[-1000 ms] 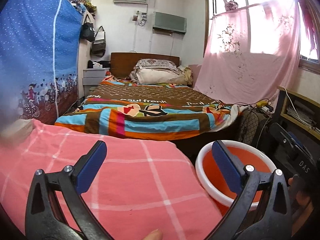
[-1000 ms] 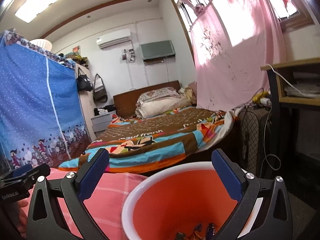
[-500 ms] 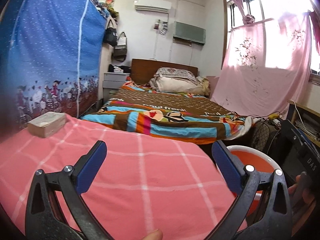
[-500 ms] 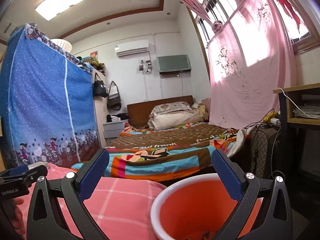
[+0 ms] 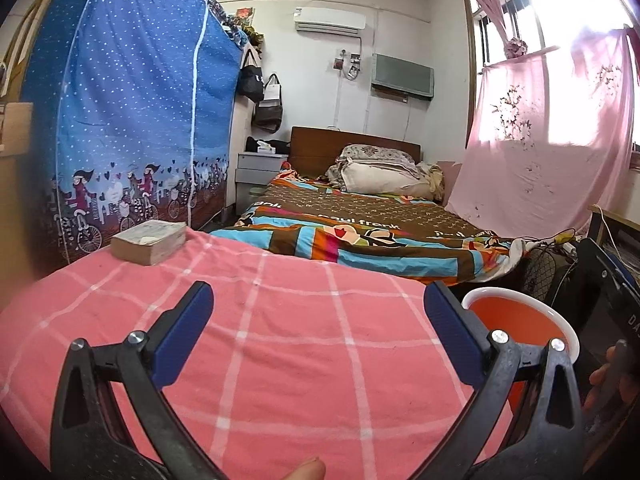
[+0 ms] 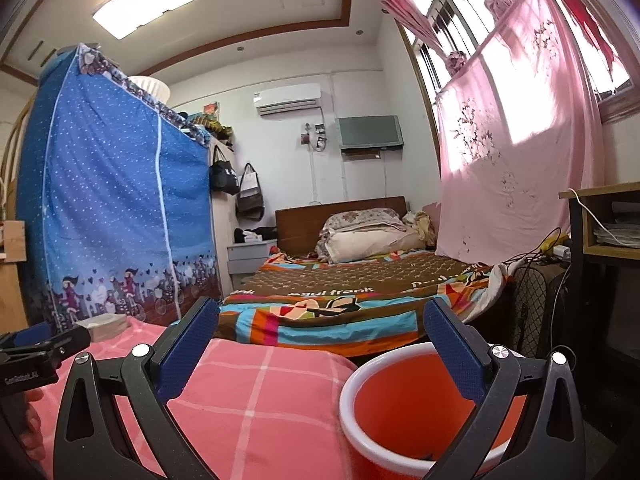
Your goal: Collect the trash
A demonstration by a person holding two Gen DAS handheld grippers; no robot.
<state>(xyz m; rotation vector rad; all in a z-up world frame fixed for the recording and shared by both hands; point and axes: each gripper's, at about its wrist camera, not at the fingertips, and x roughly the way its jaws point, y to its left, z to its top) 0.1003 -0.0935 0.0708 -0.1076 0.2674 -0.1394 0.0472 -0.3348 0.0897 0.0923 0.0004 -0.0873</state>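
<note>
Trash bin (image 6: 400, 412), orange with a white rim, stands just beside the pink checked table (image 5: 280, 352), at its right edge. Above it the right gripper (image 6: 320, 344) hangs with fingers spread, empty. Left gripper (image 5: 318, 332), over the table, likewise.

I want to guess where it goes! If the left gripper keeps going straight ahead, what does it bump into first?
Probably the pink checked cloth: the open left gripper points just over it. Beyond lies the bed. Depth is hard to judge.
</note>
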